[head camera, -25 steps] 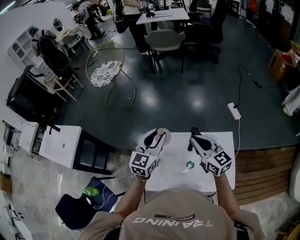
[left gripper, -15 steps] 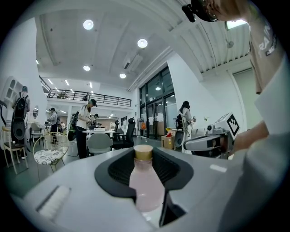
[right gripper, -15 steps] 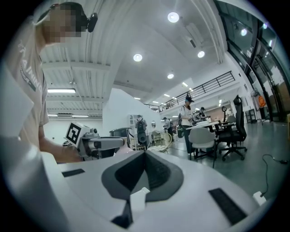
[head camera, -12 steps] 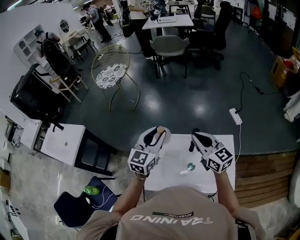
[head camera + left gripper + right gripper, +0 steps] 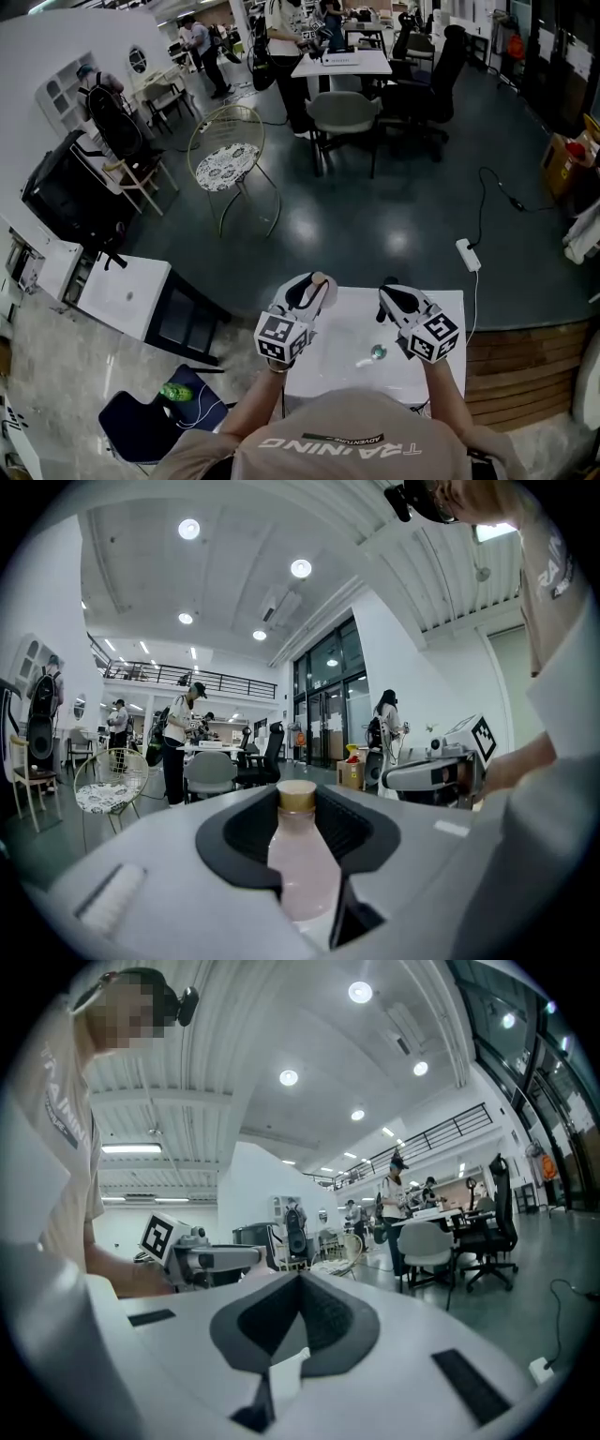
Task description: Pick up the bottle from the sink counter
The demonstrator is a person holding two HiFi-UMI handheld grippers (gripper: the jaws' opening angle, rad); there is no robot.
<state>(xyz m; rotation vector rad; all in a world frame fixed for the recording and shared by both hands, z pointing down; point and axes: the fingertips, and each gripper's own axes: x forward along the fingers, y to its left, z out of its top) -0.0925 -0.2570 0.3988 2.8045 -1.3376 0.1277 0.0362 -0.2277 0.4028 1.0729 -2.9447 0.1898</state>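
Left gripper view: L hand-held gripper (image 5: 302, 808) has its jaws clamped on a pale pink bottle (image 5: 302, 864), one pad on each side of the body. The neck points away along the jaws, and the tan cap (image 5: 298, 796) sits at the tips. Head view: that gripper w/ the bottle hangs over the far-left corner of the white surface (image 5: 342, 323), and the bottle is clear of it. R hand-held gripper (image 5: 300, 1283) has jaws closed tip to tip, nothing btwn them. In the head view it's over the far edge, right of centre, well apart from the L one. A small round drain (image 5: 378, 352) in the surface lies btwn the two, nearer the R. On the floor beyond are a wire chair (image 5: 228, 155) and a power strip (image 5: 466, 253).
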